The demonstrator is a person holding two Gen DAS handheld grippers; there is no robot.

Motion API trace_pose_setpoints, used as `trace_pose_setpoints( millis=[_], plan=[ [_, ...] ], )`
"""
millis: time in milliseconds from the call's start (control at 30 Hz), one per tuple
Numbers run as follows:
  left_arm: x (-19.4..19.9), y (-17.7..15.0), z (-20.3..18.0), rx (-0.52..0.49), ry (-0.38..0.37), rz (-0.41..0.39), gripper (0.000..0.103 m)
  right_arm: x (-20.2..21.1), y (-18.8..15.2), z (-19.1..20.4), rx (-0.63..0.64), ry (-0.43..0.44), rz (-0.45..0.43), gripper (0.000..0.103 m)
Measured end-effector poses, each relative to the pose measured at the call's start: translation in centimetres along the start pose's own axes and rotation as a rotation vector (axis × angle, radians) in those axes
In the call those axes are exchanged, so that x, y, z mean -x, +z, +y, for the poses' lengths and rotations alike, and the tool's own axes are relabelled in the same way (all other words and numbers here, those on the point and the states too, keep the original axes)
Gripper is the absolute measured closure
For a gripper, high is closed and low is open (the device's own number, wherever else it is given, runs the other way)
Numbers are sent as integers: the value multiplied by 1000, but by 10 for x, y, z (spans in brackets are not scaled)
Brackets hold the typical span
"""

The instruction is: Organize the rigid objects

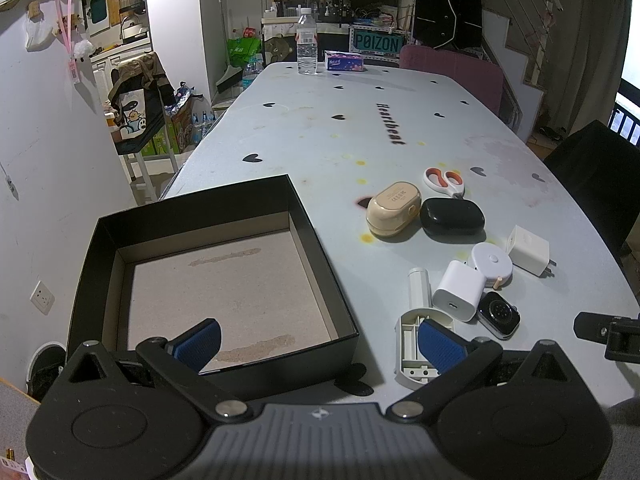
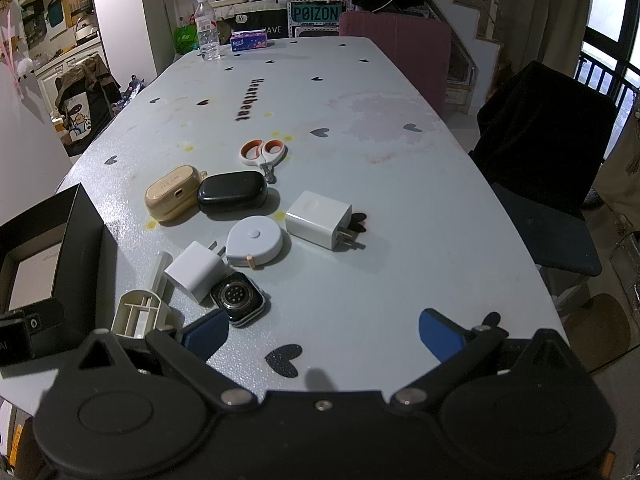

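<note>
Pale grey tabletop [image 2: 400, 208] printed with black hearts is filling both views. On its left side a black cardboard box [image 1: 320, 276] is sitting open and empty, directly ahead of the left gripper [image 1: 320, 340], whose blue-padded fingers are spread wide and holding nothing. To the right of the box, a cluster of small hard items is lying loose: a beige case [image 2: 172, 194] touching a black case [image 2: 232, 193], scissors [image 2: 264, 153], two white chargers, a round tape measure [image 2: 254, 245], a smartwatch [image 2: 238, 299] and a white plastic holder [image 2: 138, 314], its long axis pointing away from the cameras. The right gripper [image 2: 324, 334] is hovering with fingers wide apart too (its left pad is nearest the watch), so it looks better placed to pick first. Only the left view is showing the box's bare floor; the right view is catching just one corner.
</note>
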State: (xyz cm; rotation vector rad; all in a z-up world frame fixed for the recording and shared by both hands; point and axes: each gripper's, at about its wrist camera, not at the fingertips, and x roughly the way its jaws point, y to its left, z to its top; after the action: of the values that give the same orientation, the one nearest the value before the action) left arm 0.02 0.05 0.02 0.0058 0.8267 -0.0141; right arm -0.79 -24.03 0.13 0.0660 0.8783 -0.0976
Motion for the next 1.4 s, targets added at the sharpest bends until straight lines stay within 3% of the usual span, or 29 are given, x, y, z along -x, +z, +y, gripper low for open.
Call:
trace_pose_setpoints(
  millis=[1400],
  plan=[
    [0, 0, 0, 0, 0, 0, 0, -4, 0, 2, 8, -3, 8, 1]
  ],
)
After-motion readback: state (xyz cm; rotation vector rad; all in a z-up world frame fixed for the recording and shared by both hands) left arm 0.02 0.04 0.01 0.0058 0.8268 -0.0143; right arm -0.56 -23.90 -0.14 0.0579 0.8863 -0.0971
